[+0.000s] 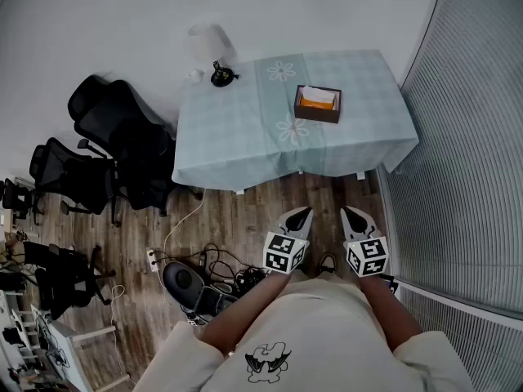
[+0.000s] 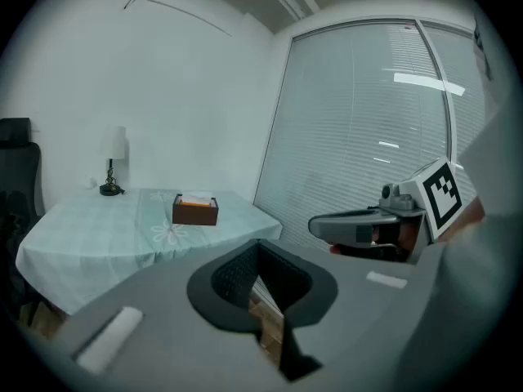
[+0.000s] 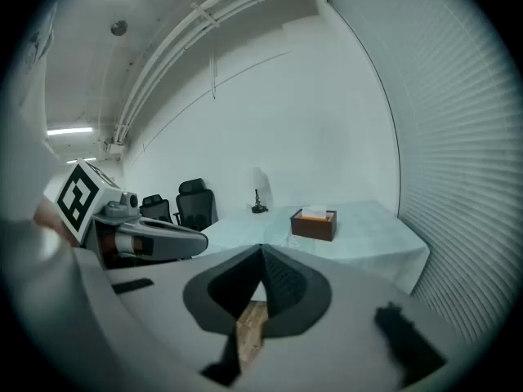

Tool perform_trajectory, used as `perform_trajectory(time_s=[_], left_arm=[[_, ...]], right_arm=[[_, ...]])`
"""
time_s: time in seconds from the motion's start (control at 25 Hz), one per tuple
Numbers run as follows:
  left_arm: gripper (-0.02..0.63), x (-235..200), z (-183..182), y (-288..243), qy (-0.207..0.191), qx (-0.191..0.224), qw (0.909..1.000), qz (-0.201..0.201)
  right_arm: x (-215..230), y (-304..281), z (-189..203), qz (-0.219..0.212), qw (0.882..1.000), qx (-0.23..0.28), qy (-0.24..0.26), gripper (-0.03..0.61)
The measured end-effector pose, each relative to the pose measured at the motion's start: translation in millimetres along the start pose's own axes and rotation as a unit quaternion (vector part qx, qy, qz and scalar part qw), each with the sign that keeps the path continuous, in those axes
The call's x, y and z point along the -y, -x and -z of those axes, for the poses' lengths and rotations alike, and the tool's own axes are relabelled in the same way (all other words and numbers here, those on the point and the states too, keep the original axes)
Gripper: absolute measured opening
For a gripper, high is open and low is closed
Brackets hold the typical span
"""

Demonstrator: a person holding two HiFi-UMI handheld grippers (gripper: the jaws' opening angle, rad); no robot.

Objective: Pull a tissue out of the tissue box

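Note:
A brown tissue box (image 1: 317, 104) with a white tissue showing at its top stands on a table under a pale green cloth (image 1: 245, 137). It also appears far ahead in the left gripper view (image 2: 195, 210) and the right gripper view (image 3: 314, 224). Both grippers hang over the wooden floor, well short of the table's near edge. My left gripper (image 1: 305, 212) (image 2: 258, 245) is shut with nothing in it. Beside it, my right gripper (image 1: 348, 211) (image 3: 261, 250) is shut and empty too. Each gripper shows in the other's view.
A small lamp (image 1: 214, 54) stands at the table's far left corner. Black office chairs (image 1: 122, 145) crowd the floor to the left. Cables and a dark device (image 1: 192, 284) lie on the floor near my left side. A blind-covered window wall (image 1: 474, 153) runs along the right.

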State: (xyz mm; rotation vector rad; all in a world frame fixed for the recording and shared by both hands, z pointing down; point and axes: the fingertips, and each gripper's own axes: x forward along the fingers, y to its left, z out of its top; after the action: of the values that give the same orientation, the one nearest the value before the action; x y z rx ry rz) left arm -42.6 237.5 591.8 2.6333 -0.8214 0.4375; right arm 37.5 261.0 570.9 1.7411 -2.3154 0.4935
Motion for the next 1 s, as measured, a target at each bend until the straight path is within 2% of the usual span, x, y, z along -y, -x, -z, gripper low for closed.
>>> perform_trajectory(time_s=[0.76,1.0], left_arm=[[0.006,-6.0,-0.8,2.1,-0.002,-0.004,1.0,-0.005],[0.006,-12.6,-1.7,1.9,0.0,-0.004,1.0,-0.003]], right_arm=[[-3.2,-3.9,-5.2,0.001,1.0,0.002,0.008,0.012],[-12.8,-10.2,-9.5,-0.024,1.0,0.018,-0.007,0.014]])
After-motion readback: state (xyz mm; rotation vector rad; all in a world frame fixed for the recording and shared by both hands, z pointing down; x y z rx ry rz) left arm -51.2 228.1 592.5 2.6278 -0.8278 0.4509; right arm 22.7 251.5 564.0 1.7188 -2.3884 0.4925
